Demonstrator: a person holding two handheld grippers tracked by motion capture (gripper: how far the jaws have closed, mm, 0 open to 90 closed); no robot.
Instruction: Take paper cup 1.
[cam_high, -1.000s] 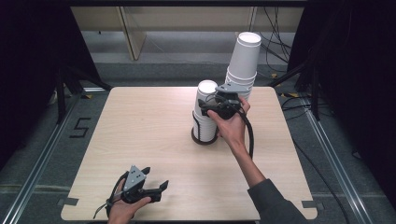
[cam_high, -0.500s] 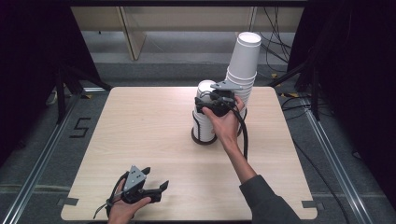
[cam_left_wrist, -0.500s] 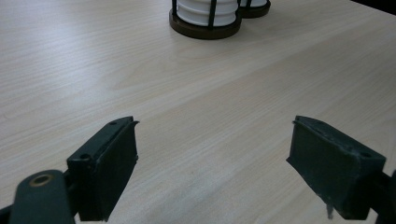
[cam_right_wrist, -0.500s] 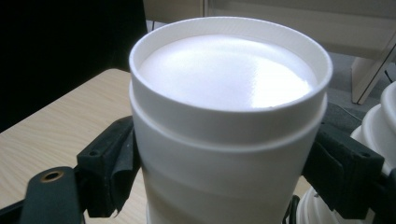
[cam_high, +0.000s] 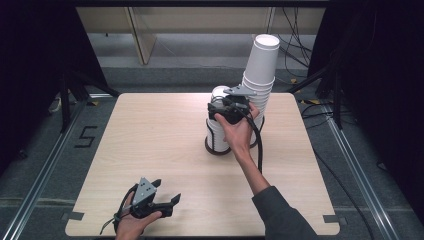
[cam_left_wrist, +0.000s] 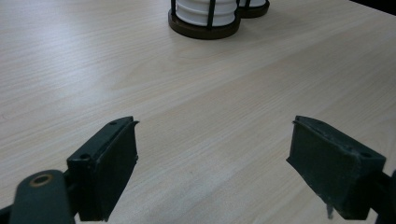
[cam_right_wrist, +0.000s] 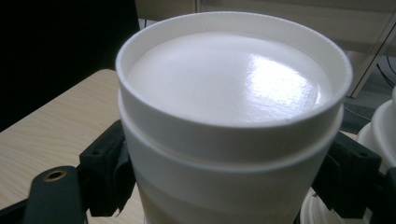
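Observation:
Two stacks of upside-down white paper cups stand in dark round holders at the table's far right. The tall stack (cam_high: 260, 70) leans right; the short stack (cam_high: 218, 135) stands in front of it. My right gripper (cam_high: 221, 109) is at the top of the short stack. In the right gripper view its jaws sit against both sides of the top cup (cam_right_wrist: 229, 84), shut on it. My left gripper (cam_high: 166, 191) rests low over the table's near edge. Its jaws (cam_left_wrist: 212, 163) are apart with bare wood between them, and the short stack's holder (cam_left_wrist: 204, 29) lies far ahead.
The wooden table (cam_high: 150, 135) is bare across its left and middle. Black cables trail from the right gripper over the right side of the table. Dark stands and floor rails flank the table, and a wooden shelf unit (cam_high: 145, 35) stands beyond the far edge.
My right gripper has shifted slightly at the top of the short stack, and the forearm has swung a little left. The left gripper has kept still.

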